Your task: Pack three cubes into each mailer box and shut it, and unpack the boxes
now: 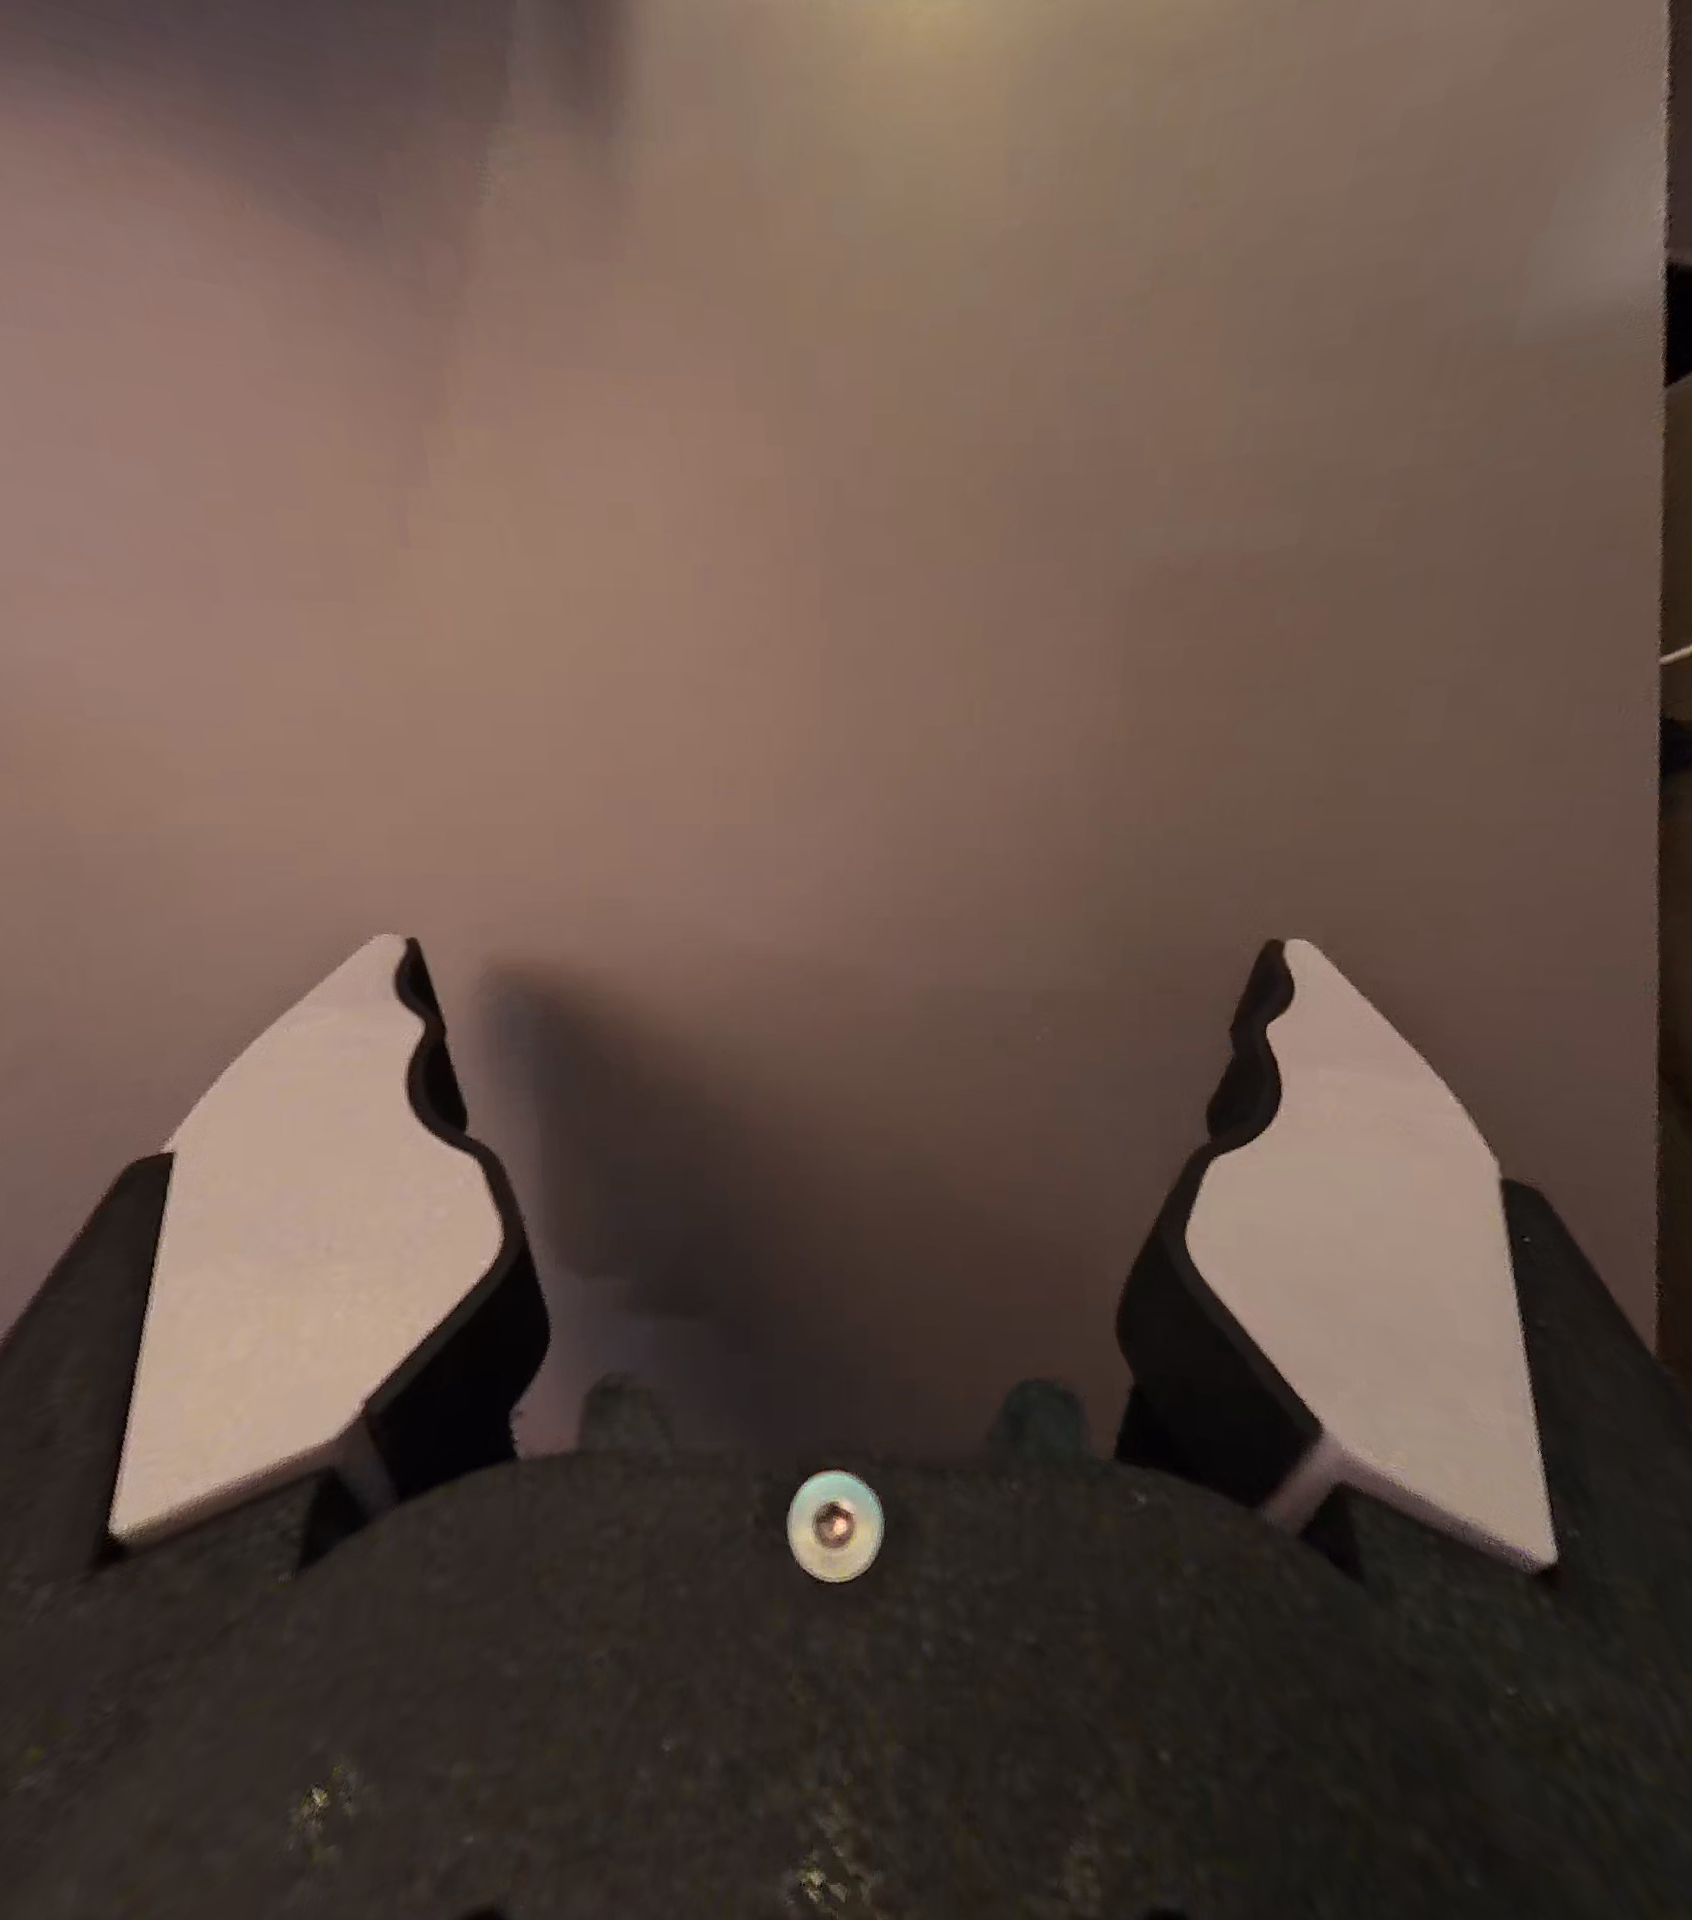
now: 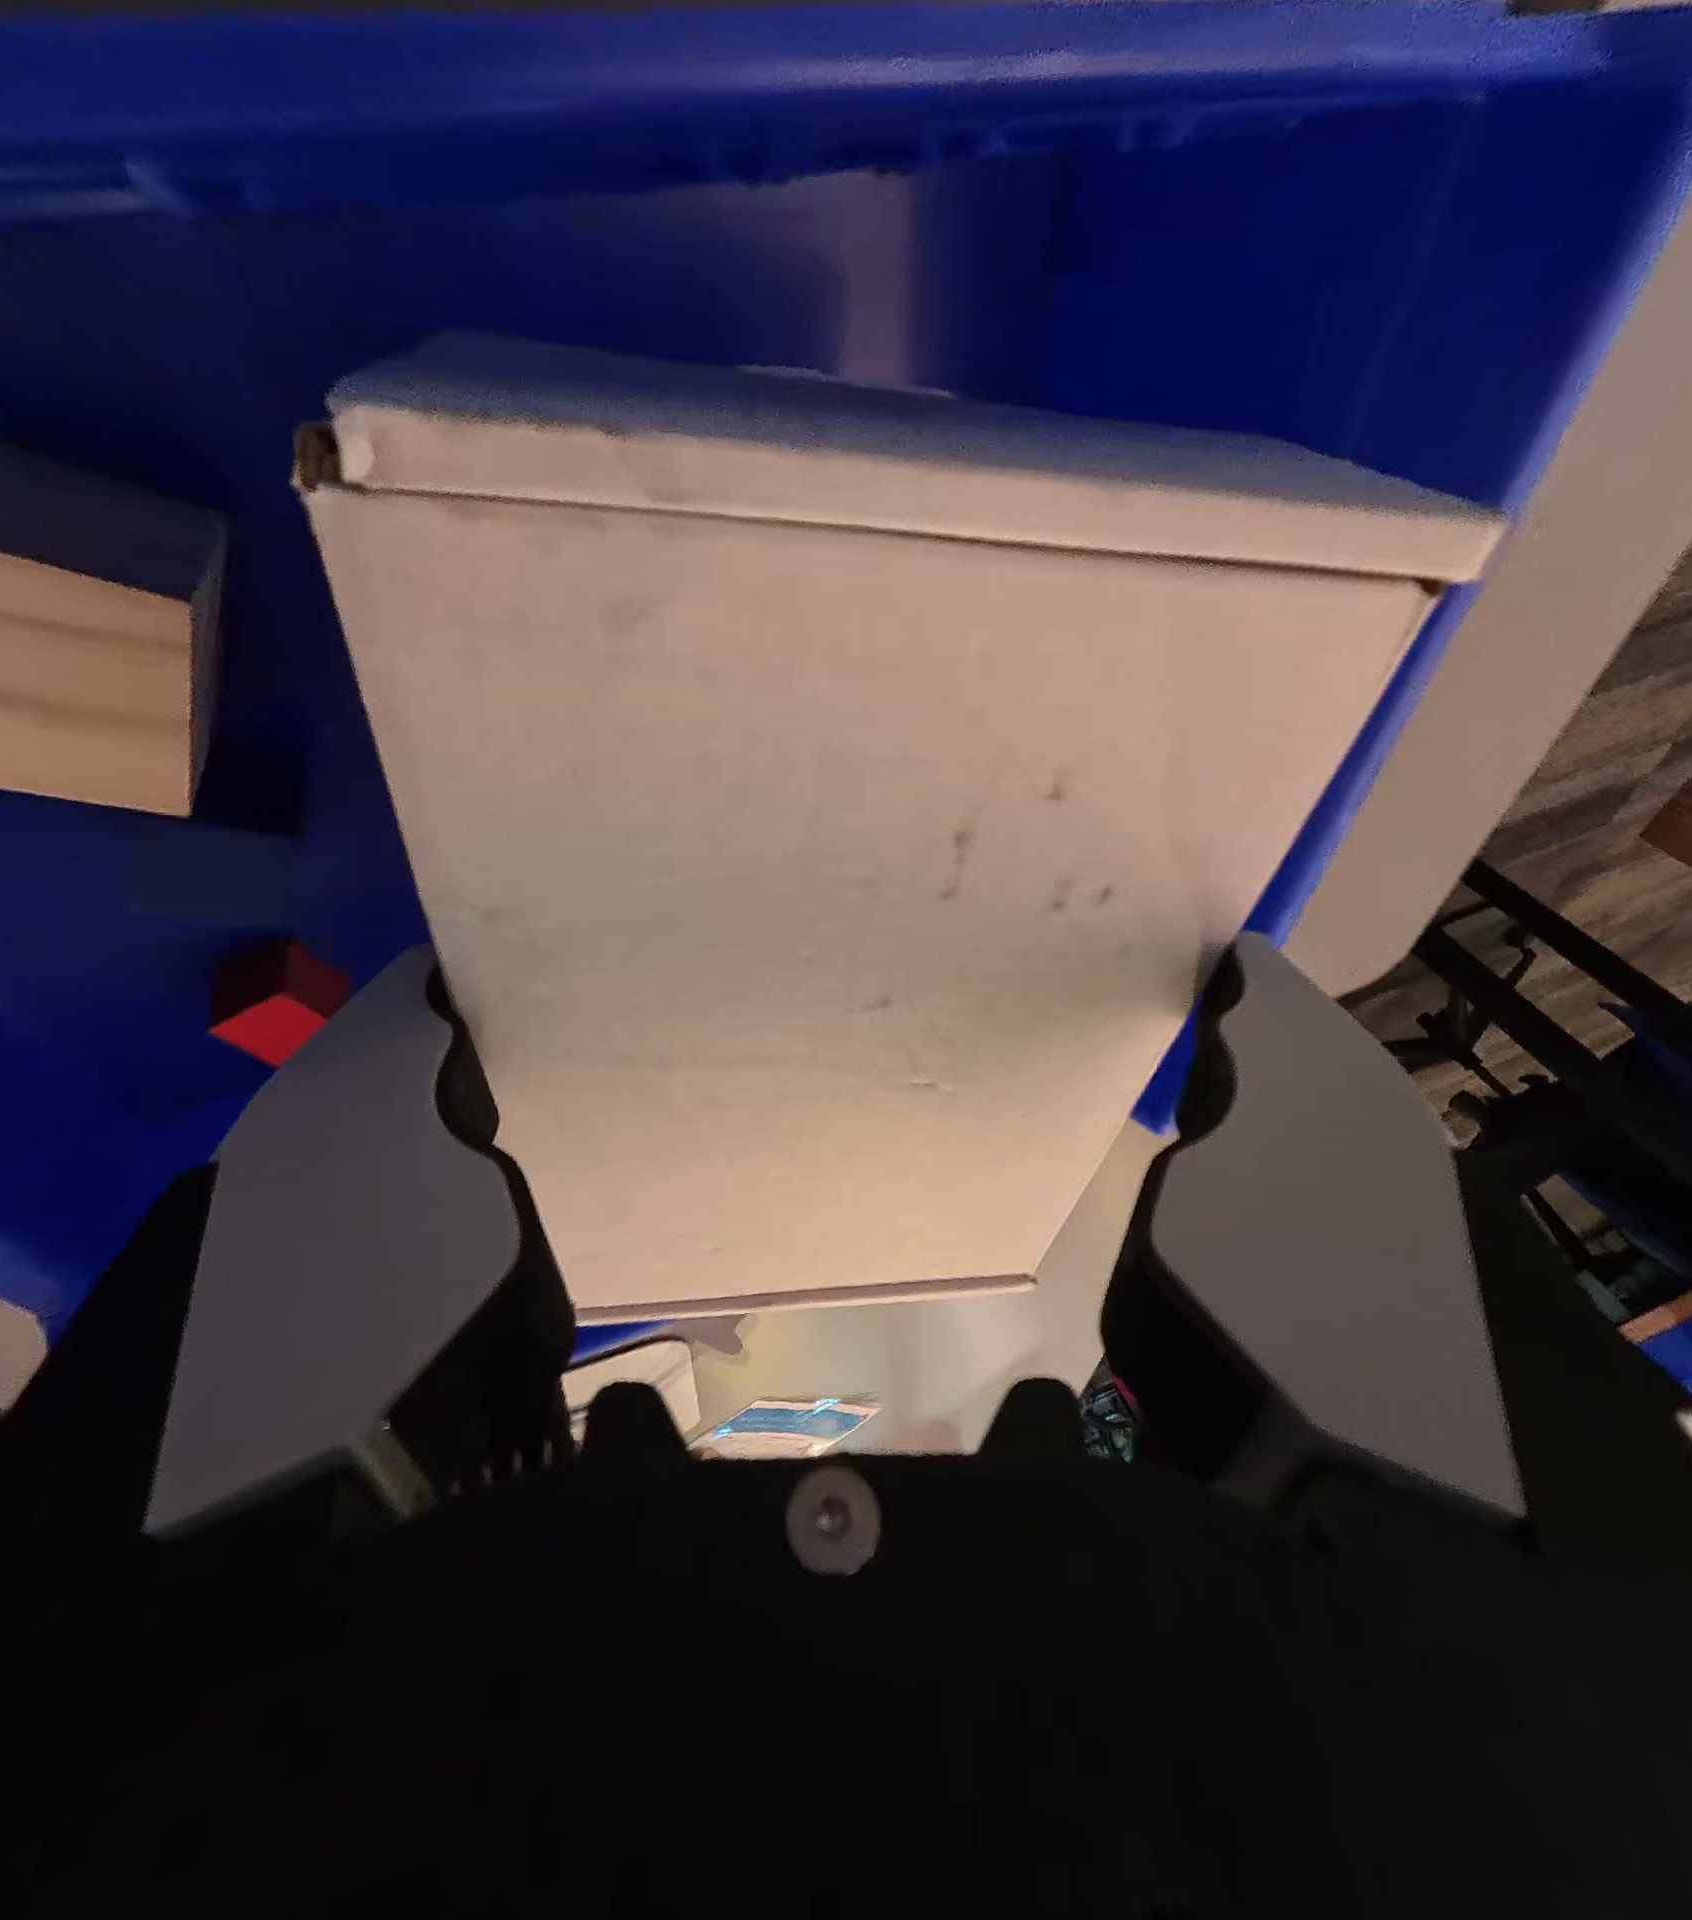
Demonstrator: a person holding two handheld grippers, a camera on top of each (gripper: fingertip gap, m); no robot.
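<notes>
Above the blue bin [image 2: 198, 260], right fingers [image 2: 354, 1122] clamp the mailer box [image 2: 852, 831]; left fingers [image 1: 322, 1143] spread, empty.

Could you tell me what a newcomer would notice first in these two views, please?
In the right wrist view, a white mailer box fills the centre, clamped between the right gripper fingers above a blue bin. The left gripper is open and empty over a bare table.

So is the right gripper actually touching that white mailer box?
Touching. The right wrist view shows the right gripper with both fingers pressed against the opposite side edges of the white mailer box, no gap on either side.
</notes>
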